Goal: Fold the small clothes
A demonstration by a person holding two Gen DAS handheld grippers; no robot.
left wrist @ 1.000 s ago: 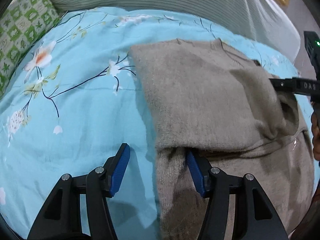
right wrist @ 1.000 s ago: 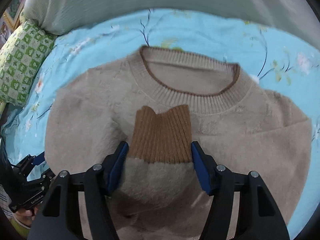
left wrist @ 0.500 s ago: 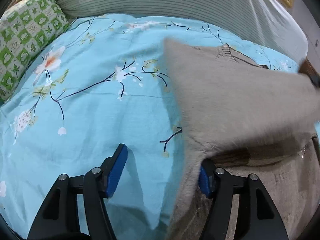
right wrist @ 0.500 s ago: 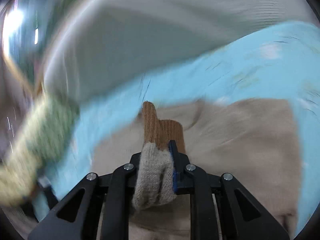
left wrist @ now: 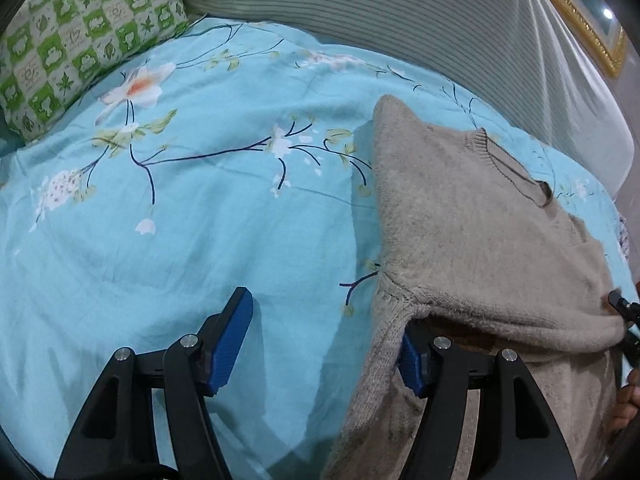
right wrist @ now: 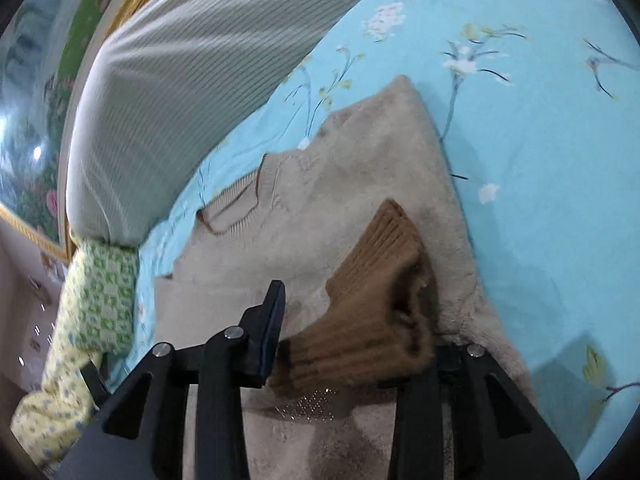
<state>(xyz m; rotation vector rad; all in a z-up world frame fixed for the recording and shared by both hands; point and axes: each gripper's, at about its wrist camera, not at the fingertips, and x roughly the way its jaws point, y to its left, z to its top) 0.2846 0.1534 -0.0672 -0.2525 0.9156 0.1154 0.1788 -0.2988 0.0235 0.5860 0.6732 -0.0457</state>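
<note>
Over the sweater [right wrist: 360,184], right tongs [right wrist: 352,344] have reopened.

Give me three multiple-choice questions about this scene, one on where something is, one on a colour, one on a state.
1. Where does the sweater lie?
A. on the blue flowered bedsheet
B. on the checked pillow
C. on a chair

2. What colour is the ribbed cuff?
A. green
B. brown
C. white

3. How is the left gripper?
A. shut on the sweater
B. out of view
C. open

Answers: 1 A, blue sheet shows all round the sweater. 2 B, the cuff is darker brown than the beige body. 3 C, its fingers stand wide apart.
</note>
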